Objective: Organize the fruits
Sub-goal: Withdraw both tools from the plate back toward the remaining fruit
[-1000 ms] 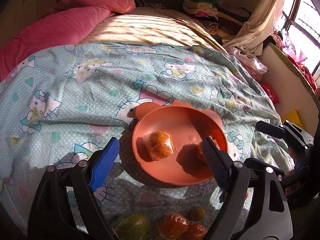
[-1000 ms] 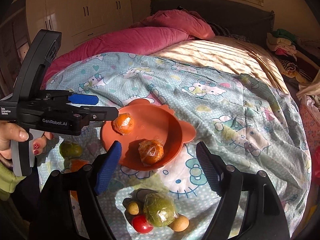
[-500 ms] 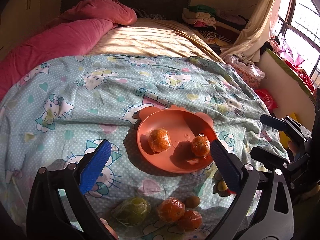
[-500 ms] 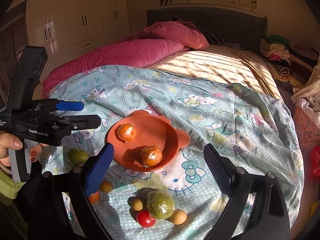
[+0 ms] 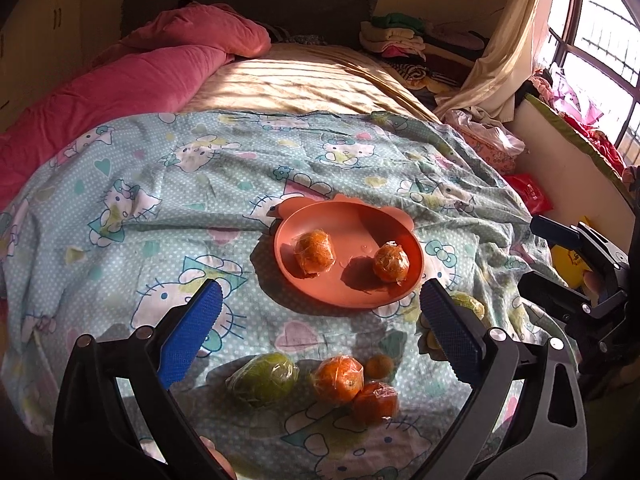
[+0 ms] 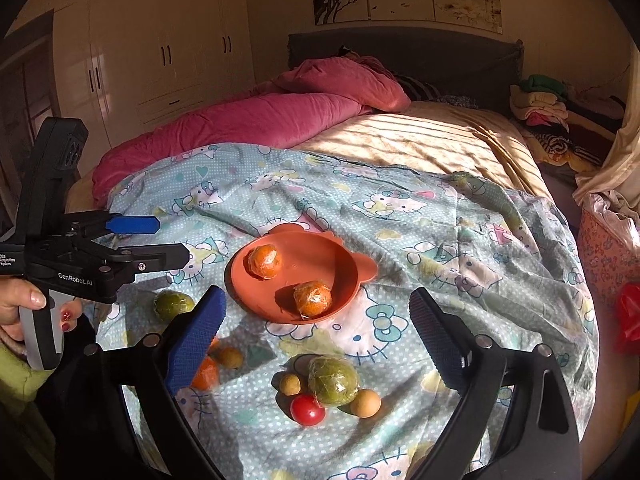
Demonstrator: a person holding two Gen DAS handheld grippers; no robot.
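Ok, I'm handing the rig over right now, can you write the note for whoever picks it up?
Left gripper: open, empty. Right gripper: open, empty.
Done: two plastic-wrapped oranges lie in the orange bear-eared plate on the cartoon-print blanket.
Left: on the blanket, two wrapped oranges, two wrapped green fruits, a red tomato and small brown round fruits.

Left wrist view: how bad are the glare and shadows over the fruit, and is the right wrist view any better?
Left wrist view: window blown out; hard sun on the plate, wrapped oranges casting dark shadows; loose fruit partly in tongs' shade. Right wrist view: same low sun, wrap glinting, green fruit readable; fisheye bends the edges.
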